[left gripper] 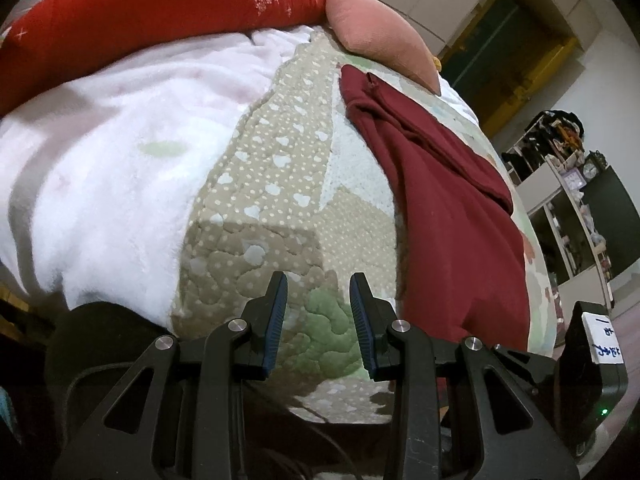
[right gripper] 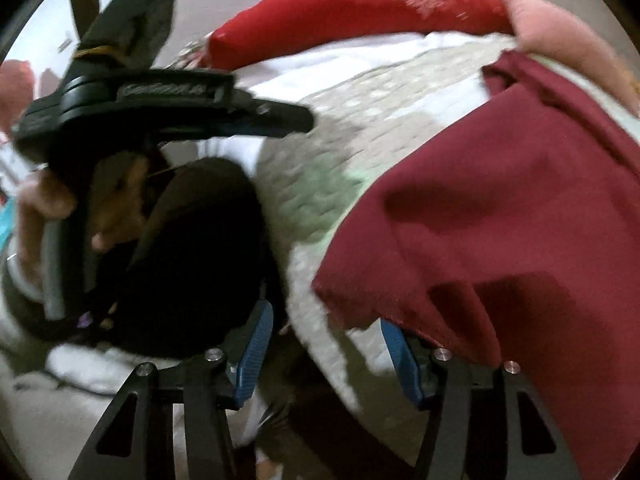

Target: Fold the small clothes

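Note:
A maroon garment [left gripper: 440,200] lies folded lengthwise on the right part of a quilted beige bedcover [left gripper: 272,184]. My left gripper [left gripper: 319,284] hovers open over the cover's near edge, left of the garment, with nothing between its fingers. In the blurred right wrist view the maroon garment [right gripper: 500,200] fills the right side, its near hem hanging just over the right finger [right gripper: 394,344]. My right gripper [right gripper: 326,320] stands open with only the bedcover [right gripper: 320,280] showing in the gap. A hand [right gripper: 48,200] holds the left gripper [right gripper: 296,118] at the upper left, pointing over the bed.
A white fleece blanket [left gripper: 100,160] covers the bed's left part, with a red quilt [left gripper: 140,12] and a pink pillow [left gripper: 380,28] at the far end. Cluttered shelves [left gripper: 560,200] stand beyond the bed on the right. A dark trouser leg [right gripper: 192,260] is by the bed edge.

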Tool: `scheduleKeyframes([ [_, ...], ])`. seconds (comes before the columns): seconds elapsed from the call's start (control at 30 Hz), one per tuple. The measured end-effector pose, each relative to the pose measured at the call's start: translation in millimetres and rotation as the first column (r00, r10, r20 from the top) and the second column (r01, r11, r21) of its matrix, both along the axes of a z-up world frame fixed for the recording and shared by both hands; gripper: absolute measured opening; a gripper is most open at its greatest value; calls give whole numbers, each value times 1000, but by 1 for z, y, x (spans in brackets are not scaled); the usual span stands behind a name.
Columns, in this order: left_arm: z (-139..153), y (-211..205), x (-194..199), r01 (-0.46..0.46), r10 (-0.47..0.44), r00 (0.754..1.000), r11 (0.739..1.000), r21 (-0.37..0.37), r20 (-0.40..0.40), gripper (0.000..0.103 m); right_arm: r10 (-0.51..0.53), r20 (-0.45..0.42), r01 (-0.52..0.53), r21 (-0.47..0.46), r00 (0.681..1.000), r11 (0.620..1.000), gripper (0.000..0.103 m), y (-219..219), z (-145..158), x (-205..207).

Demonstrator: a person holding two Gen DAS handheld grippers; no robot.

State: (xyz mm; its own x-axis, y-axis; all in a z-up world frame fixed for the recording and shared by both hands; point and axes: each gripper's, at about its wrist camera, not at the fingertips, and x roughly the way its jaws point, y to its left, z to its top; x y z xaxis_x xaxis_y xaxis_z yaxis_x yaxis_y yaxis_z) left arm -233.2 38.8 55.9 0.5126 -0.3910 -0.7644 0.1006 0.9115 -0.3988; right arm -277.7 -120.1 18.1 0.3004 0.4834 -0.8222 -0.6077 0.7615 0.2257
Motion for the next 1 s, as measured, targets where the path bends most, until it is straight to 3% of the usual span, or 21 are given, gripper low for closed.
scheduleKeyframes([
  [0.2,-2,3,1,-12,12,1000,1000,-12,-4,31,-66,86,73,-79,994,994,52,9,-10,6],
  [0.23,-2,4,2,-13,13,1000,1000,-12,-1,31,-69,96,77,-84,993,993,47,10,-11,9],
  [0.3,-1,7,3,-16,16,1000,1000,-18,2,31,-95,92,102,-73,991,992,21,0,-4,12],
  [0.37,3,11,4,-25,25,1000,999,-25,7,31,-109,-62,116,120,992,986,5,-28,1,27],
  [0.4,5,13,5,-30,30,999,999,-29,11,31,-106,-118,128,196,987,972,5,-35,4,30],
  [0.47,16,18,5,-38,39,998,998,-41,39,31,-50,-204,128,390,978,912,5,-42,17,39],
  [0.53,30,24,4,-47,50,996,998,-40,75,31,6,-222,107,493,975,863,5,-39,28,44],
  [0.6,40,30,2,-58,62,993,998,-39,104,31,66,-254,108,614,965,781,5,-36,35,52],
  [0.63,46,33,2,-66,71,990,997,-41,118,31,112,-295,130,690,949,712,5,-36,32,61],
  [0.67,49,36,2,-73,78,989,996,-43,126,32,137,-324,150,721,936,677,5,-34,26,67],
  [0.73,51,39,4,-77,83,988,996,-50,131,41,142,-353,157,692,925,705,5,-23,9,74],
  [0.77,50,38,6,-76,82,989,996,-49,125,46,149,-374,148,656,915,740,7,-15,-1,73],
  [0.8,48,36,7,-74,79,990,996,-47,118,46,128,-399,136,571,908,810,9,-5,-14,71],
  [0.87,41,29,9,-58,62,993,998,-36,104,46,90,-422,118,443,902,888,15,3,-29,63],
  [0.9,37,25,10,-46,48,994,999,-26,96,46,108,-438,104,432,893,896,19,3,-32,59],
  [0.97,31,19,11,-28,29,996,1000,-10,85,46,165,-445,46,427,880,903,46,-7,-22,48],
  [1.0,29,15,11,-19,20,997,1000,-7,78,46,165,-420,26,413,892,911,47,-14,-13,40],
])
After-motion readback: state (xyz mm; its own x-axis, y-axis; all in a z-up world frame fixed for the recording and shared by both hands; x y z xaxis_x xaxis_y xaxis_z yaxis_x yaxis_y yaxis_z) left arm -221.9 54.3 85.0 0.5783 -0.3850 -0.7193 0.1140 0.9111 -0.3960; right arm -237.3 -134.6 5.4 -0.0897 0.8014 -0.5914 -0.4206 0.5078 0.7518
